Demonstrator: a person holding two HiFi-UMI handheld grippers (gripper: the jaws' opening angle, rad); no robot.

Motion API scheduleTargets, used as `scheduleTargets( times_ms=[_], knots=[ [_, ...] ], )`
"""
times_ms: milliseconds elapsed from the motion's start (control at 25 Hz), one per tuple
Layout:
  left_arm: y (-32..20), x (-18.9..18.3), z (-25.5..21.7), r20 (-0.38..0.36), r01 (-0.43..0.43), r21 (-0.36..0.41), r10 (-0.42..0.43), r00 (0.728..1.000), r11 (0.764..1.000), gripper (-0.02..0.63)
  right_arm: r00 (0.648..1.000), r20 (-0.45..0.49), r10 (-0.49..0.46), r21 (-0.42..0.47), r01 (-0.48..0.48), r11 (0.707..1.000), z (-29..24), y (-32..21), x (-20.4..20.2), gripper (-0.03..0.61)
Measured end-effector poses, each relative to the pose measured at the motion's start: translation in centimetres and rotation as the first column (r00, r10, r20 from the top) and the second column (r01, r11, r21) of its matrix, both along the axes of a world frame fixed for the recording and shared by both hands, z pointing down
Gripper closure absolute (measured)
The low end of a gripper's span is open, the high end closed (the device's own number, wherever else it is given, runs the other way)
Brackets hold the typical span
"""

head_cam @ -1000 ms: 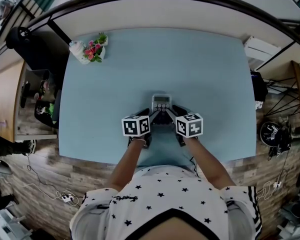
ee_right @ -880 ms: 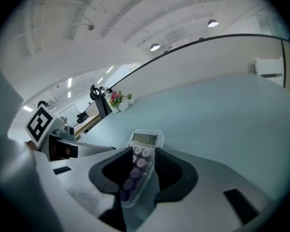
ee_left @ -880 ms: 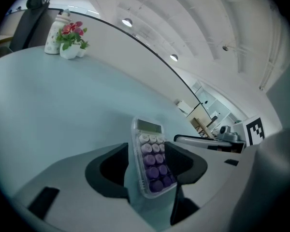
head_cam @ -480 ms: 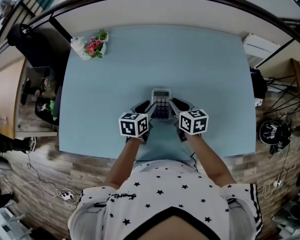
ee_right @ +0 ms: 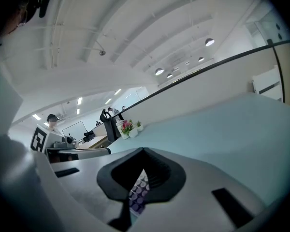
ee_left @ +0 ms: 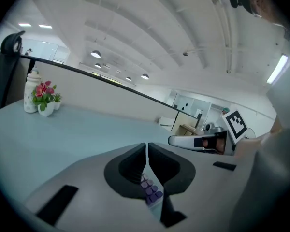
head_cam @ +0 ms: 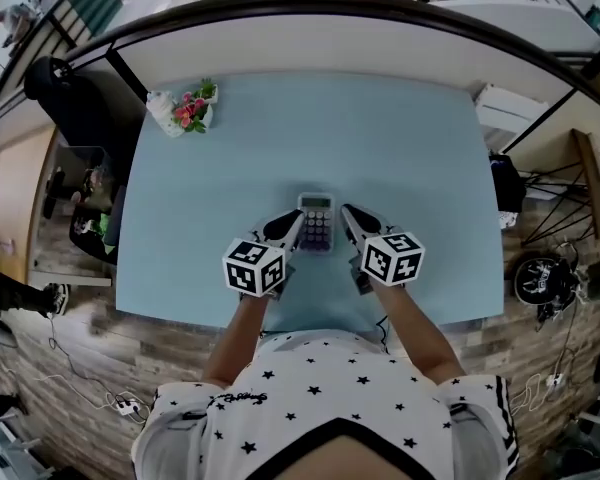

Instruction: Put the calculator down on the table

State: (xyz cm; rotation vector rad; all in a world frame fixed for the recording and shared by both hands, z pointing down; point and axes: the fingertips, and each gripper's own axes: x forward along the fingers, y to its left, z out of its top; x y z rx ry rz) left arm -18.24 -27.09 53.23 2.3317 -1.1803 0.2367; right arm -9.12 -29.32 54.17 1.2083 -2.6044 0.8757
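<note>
While its fingers (ee_left: 128,170) meet tip to tip with nothing clamped between them, having just been closing, the left gripper (ee_left: 146,148) shows only a sliver of purple keys below the joined tips. Likewise, the right gripper (ee_right: 143,152) has just been closing and has its dark fingers (ee_right: 159,175) drawn fully together on nothing, the same keys showing low behind them. Those keys belong to the calculator (head_cam: 317,222), which lies flat on the pale blue counter (head_cam: 410,148), display end away from the person, between the two grippers' tips in the head view. Behind the tips sit the marker cubes (head_cam: 253,266), one on each gripper, with bare forearms running back to a star-print shirt (head_cam: 330,398). Well apart, at the counter's far left corner, a pot of pink flowers (head_cam: 190,108) stands just beside a white bottle (ee_left: 31,92). Wood floor (head_cam: 70,358) surrounds the counter.
</note>
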Motion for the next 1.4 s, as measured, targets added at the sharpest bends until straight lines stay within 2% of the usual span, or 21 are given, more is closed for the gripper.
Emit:
scheduleTargets(
  times_ms=[280,600,800,1400],
  knots=[
    [0.1,0.3,-4.5,0.016,-0.038,0.111,0.037,0.999,0.993,0.575,1.000,-0.001,-0.015,0.134,0.015,0.991,-5.5,0.7,1.6,0.583],
    [1.3,2.9,-9.0,0.067,-0.117,0.237,0.104,0.992,0.964,0.575,1.000,-0.002,-0.025,0.272,0.025,0.962,-10.4,1.8,2.9,0.583],
    [1.5,3.5,-9.9,0.059,-0.121,0.258,0.109,0.992,0.959,0.575,0.999,0.010,-0.049,0.286,0.044,0.957,-11.3,2.2,2.5,0.583],
    [1.4,4.7,-9.7,0.056,-0.132,0.241,0.122,0.991,0.961,0.575,0.998,0.032,-0.050,0.280,0.039,0.959,-11.3,2.5,3.1,0.583]
  ],
)
